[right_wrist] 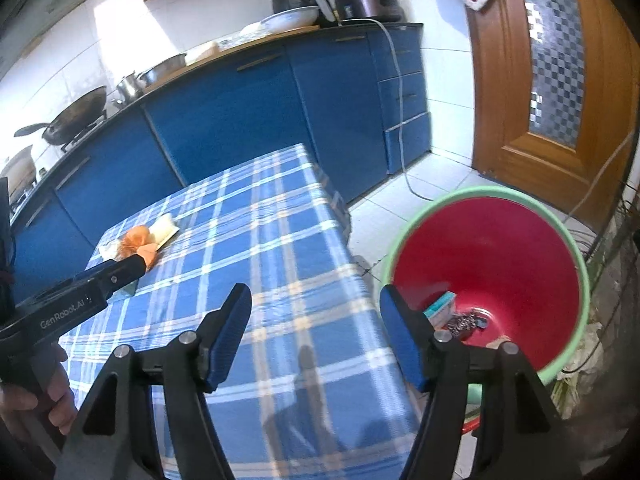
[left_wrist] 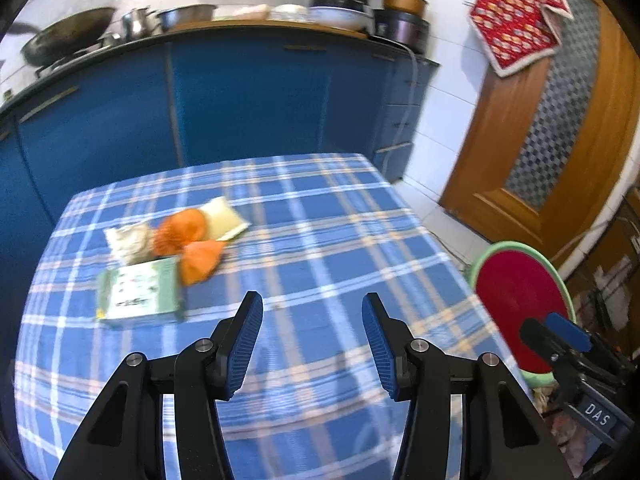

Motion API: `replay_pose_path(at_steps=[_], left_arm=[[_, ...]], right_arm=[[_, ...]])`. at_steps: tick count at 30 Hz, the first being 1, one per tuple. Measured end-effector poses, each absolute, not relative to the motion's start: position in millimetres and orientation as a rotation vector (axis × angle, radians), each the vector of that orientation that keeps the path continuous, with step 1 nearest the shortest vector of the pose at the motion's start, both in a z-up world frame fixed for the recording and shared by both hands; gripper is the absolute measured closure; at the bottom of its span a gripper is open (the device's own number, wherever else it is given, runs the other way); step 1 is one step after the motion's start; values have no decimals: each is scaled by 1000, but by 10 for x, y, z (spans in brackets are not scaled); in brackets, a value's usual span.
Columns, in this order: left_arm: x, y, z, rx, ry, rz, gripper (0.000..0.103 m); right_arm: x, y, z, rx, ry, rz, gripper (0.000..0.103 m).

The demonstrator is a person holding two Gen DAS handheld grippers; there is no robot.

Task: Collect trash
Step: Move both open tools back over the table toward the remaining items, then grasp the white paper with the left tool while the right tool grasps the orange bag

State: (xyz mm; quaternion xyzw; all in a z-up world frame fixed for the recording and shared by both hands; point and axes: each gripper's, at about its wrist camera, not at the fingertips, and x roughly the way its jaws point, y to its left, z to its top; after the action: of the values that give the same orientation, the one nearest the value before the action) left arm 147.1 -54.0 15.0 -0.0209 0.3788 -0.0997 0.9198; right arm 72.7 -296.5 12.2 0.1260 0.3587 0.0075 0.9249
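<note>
Trash lies on the blue plaid table [left_wrist: 320,240]: a green-and-white carton [left_wrist: 140,292], two orange peel pieces [left_wrist: 184,230], a crumpled whitish wrapper [left_wrist: 128,240] and a pale yellow packet [left_wrist: 226,218]. My left gripper [left_wrist: 312,340] is open and empty above the cloth, short of the carton. My right gripper [right_wrist: 316,332] is open and empty at the table's right edge, beside the red bin [right_wrist: 492,268] with a green rim. The bin holds a small box [right_wrist: 440,306] and dark scraps. The trash pile also shows in the right wrist view [right_wrist: 138,240].
Blue kitchen cabinets [left_wrist: 240,92] stand behind the table, with a wok [left_wrist: 68,38], pots and cookers on top. A wooden door [left_wrist: 540,128] is at the right. A white cable [right_wrist: 400,120] hangs to the tiled floor. Clutter lies by the bin.
</note>
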Motion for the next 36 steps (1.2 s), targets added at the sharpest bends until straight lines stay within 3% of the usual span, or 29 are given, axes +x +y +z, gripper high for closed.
replay_pose_path(at_steps=[19,36], left_arm=[[1893,584,113,-85,782,8,50],[2466,828,-303,-113,858,-7,50]], right_arm=[[1164,-2257,106,183,778,125,32],[1668,-1680,90,137,799,183,31]])
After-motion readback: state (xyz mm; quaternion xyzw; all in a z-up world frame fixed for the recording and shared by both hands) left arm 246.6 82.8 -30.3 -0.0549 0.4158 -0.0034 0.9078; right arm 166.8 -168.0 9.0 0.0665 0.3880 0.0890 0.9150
